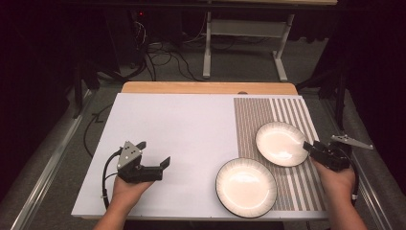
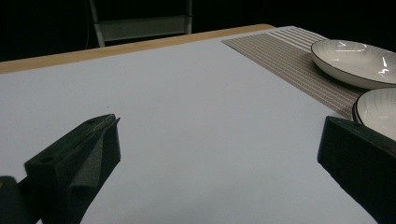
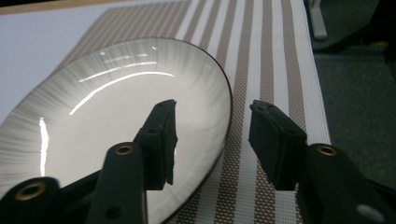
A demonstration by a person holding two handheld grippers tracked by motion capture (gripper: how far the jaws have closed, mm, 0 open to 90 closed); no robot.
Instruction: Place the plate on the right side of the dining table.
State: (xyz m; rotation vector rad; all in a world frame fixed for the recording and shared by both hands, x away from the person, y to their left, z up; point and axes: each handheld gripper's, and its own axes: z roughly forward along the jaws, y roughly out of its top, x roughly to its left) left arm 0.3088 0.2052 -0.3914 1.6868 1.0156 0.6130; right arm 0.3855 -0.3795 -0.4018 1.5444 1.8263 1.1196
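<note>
My right gripper stood with its jaws partly apart, straddling the near rim of the far plate: in the right gripper view one jaw hung over the white inside of the plate and the other over the striped placemat outside the rim. A clear gap showed between the pads and the rim, so I had no hold on the plate. From the high view I saw the same gripper at the right edge of that plate, my right hand behind it near the desk's right side.

The plate sat flat on the placemat, toward the right of the desk. A second plate, with the same dark rim and fine ribbing, lay just nearer to me and to the left, half on the mat and half on the white sheet that covered most of the desk. The two plates were close together; I could not tell whether their rims touched.

My left gripper hovered over the bare white sheet on the left, well apart from both plates, held in my left hand. In the left gripper view its jaws stood wide open with nothing between them, the sheet below and both plates off to the right.
</note>
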